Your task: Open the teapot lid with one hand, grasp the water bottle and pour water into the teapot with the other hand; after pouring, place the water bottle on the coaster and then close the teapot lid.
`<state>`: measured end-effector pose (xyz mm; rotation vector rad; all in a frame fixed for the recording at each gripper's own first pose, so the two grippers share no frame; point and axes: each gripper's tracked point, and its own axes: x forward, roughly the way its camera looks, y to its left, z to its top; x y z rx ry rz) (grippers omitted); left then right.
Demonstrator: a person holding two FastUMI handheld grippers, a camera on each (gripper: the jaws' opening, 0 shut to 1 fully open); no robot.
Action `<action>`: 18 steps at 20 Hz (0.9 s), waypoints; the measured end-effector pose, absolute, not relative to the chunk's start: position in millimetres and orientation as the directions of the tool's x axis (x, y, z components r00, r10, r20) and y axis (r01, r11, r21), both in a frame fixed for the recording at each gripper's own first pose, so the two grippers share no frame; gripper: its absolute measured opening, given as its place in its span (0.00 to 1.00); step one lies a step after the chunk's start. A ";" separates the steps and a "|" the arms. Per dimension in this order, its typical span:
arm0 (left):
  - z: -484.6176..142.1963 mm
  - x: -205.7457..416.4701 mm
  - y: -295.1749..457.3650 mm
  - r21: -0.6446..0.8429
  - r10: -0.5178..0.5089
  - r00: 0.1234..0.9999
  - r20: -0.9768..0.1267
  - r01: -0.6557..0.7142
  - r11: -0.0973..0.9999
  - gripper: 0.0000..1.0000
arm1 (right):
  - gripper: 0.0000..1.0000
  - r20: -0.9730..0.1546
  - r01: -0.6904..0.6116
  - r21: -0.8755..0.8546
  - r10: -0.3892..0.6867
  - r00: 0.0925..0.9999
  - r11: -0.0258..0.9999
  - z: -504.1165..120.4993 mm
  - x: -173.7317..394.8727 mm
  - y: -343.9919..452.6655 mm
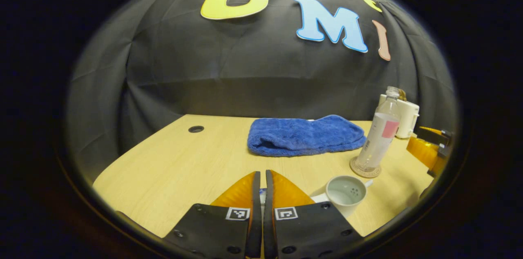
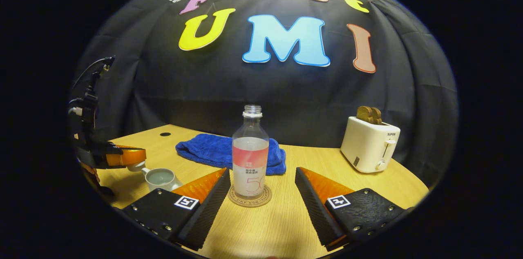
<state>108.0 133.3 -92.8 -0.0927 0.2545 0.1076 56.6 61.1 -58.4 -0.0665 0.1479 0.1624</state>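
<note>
The teapot (image 1: 346, 193) sits open on the table (image 1: 171, 161), its strainer holes bare, just to the right of and slightly beyond the left gripper (image 1: 261, 193), whose fingers are pressed nearly together with something pale between them that I judge to be the lid, though too little shows to be sure. The water bottle (image 2: 250, 157) stands upright on its coaster (image 2: 250, 197), dead ahead of the right gripper (image 2: 261, 187), whose fingers are spread wide and stand clear of it. Closing the lid looks like what remains, and the left gripper is much the nearer: the move is a short shift rightward over the rim.
</note>
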 end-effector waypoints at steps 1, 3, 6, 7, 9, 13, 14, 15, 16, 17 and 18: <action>-89.0 107.8 129.8 -0.082 0.085 0.965 -0.248 -0.108 0.991 0.08 | 0.98 -0.152 -0.168 -0.044 0.159 0.975 0.985 -59.5 50.1 63.6; -83.8 107.5 124.6 -0.085 0.072 0.970 -0.234 -0.094 0.992 0.09 | 0.98 -0.151 -0.165 -0.032 0.158 0.976 0.986 -62.6 38.9 65.8; -82.6 109.5 124.1 -0.068 0.077 0.970 -0.230 -0.095 0.993 0.09 | 0.98 -0.124 -0.155 -0.031 0.150 0.981 0.987 -61.1 26.6 66.1; -80.7 110.5 124.2 -0.061 0.079 0.971 -0.226 -0.095 0.994 0.09 | 0.99 -0.117 -0.154 -0.035 0.149 0.982 0.988 -60.9 23.3 66.0; -76.2 109.9 121.8 -0.037 0.084 0.972 -0.219 -0.095 0.995 0.08 | 0.99 -0.104 -0.153 -0.037 0.148 0.983 0.988 -60.8 21.4 65.4; -58.0 109.7 106.5 0.000 0.068 0.979 -0.193 -0.070 0.998 0.09 | 0.99 -0.087 -0.155 -0.025 0.152 0.985 0.988 -58.7 17.7 62.0; -53.5 108.9 100.6 0.001 0.058 0.981 -0.186 -0.059 0.998 0.09 | 0.99 -0.085 -0.156 -0.020 0.154 0.984 0.988 -58.9 17.4 61.1; -51.0 109.2 91.9 -0.002 0.042 0.983 -0.179 -0.043 0.999 0.09 | 0.99 -0.084 -0.157 -0.013 0.155 0.984 0.988 -59.0 16.9 59.4; -47.9 109.2 82.2 -0.002 0.025 0.985 -0.172 -0.025 1.000 0.09 | 0.99 -0.082 -0.158 -0.003 0.157 0.984 0.987 -58.1 16.5 58.3; -45.0 110.0 73.8 0.001 0.010 0.986 -0.167 -0.010 1.000 0.09 | 0.99 -0.081 -0.159 0.004 0.159 0.984 0.987 -58.7 16.0 57.4; -43.2 110.6 66.4 0.007 -0.003 0.986 -0.165 0.004 1.000 0.09 | 0.99 -0.082 -0.160 0.010 0.160 0.984 0.987 -59.8 14.9 55.7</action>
